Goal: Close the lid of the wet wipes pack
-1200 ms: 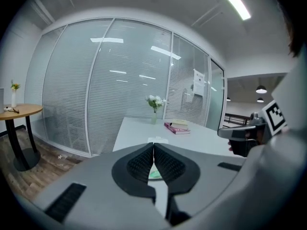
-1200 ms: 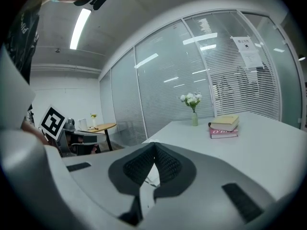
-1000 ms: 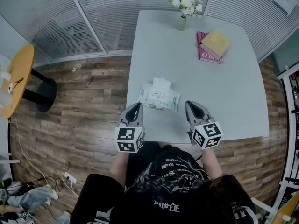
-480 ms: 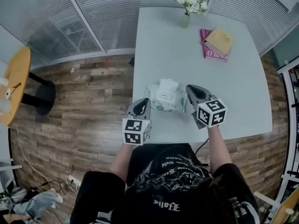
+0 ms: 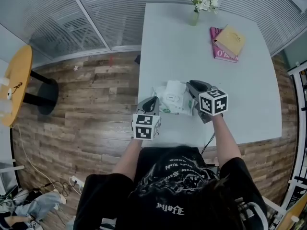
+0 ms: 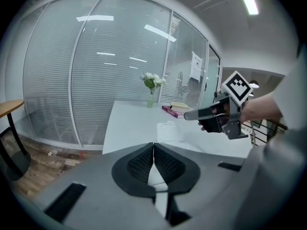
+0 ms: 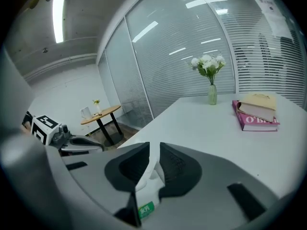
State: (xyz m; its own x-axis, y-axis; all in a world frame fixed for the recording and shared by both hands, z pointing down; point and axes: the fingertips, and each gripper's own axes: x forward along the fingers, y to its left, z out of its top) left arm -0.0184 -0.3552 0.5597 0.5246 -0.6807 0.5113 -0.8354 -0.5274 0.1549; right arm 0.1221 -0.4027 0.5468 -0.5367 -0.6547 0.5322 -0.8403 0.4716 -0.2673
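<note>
Status: not done. The wipes pack (image 5: 167,104) lies on the table (image 5: 240,80) near its front left corner, between the two grippers. Its lid (image 5: 175,88) is open, a white flap raised at the far side of the pack.

Left gripper (image 5: 152,101): jaws clenched tip to tip with nothing in them, held just beside the near left end of the pack.

Right gripper (image 5: 191,85): jaws a narrow slit apart, grasping nothing that shows. It hangs over the right part of the pack, tip just beside the lid. The pack's white wrap and a green label show below through the slit.

Left to do, as judged: bring a tip onto the lid, fold it forward over the opening, and press until it seats.

Not readable:
- In the head view the right gripper covers the hinge and the opening.
- The lid's angle is uncertain.
- Whether the right tip touches the lid cannot be told.
- The left gripper view shows the lid only small and pale against the table.
</note>
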